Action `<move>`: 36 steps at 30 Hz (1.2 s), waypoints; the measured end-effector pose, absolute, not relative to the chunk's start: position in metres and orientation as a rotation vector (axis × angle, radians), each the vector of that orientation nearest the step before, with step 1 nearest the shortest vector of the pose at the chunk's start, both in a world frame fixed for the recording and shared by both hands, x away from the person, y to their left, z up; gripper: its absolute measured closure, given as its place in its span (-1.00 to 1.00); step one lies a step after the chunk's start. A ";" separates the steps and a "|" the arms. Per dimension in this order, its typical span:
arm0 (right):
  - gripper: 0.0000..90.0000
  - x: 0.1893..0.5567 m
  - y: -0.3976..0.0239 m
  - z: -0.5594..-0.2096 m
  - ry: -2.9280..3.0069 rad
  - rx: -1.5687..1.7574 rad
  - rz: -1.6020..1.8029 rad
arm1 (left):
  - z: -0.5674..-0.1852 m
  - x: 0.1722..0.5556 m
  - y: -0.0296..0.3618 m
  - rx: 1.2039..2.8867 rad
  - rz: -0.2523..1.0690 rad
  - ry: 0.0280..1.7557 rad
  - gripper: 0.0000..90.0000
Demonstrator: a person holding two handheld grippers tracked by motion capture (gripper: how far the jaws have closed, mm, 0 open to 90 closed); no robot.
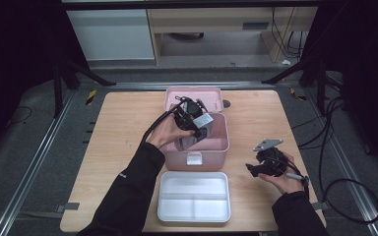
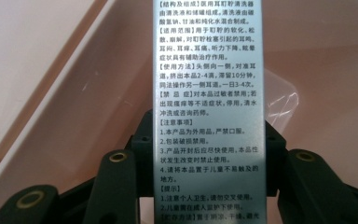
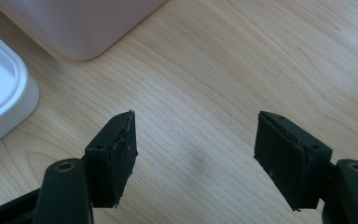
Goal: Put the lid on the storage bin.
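Two grippers show in the high view: the left gripper (image 1: 195, 123) hangs over the open pink plastic storage box (image 1: 220, 145) mid-table, while the right gripper (image 1: 265, 166) idles near the right edge. Its own view shows it clamped on a silver printed carton (image 2: 212, 112), seemingly for stowing. The right gripper view shows jaws spread over bare wooden table (image 3: 242, 60), with room beside the white divided tray (image 3: 0, 100).
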State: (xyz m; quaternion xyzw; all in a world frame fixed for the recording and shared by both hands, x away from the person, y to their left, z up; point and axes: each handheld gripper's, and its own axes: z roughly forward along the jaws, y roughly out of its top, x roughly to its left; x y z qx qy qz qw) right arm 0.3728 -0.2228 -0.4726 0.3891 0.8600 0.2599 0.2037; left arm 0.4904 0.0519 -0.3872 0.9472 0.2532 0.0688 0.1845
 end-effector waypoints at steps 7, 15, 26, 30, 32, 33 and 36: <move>-0.34 0.373 -0.223 -0.473 2.403 1.084 0.725 | -0.392 0.491 0.050 2.686 0.202 0.706 0.19; -0.34 0.372 -0.223 -0.471 2.393 1.078 0.739 | -0.371 0.480 0.058 2.631 0.250 0.675 0.09; -0.32 0.370 -0.223 -0.464 2.359 1.070 0.778 | -0.335 0.444 0.105 2.493 0.397 0.667 -0.14; -0.32 0.370 -0.222 -0.463 2.357 1.062 0.782 | -0.328 0.427 0.130 2.447 0.460 0.678 -0.11; -0.31 0.369 -0.221 -0.463 2.356 1.060 0.784 | -0.324 0.418 0.141 2.421 0.485 0.679 -0.09; -0.31 0.369 -0.220 -0.462 2.357 1.059 0.787 | -0.320 0.409 0.151 2.407 0.503 0.668 -0.09; -0.30 0.368 -0.219 -0.461 2.354 1.054 0.802 | -0.319 0.400 0.161 2.389 0.539 0.651 -0.19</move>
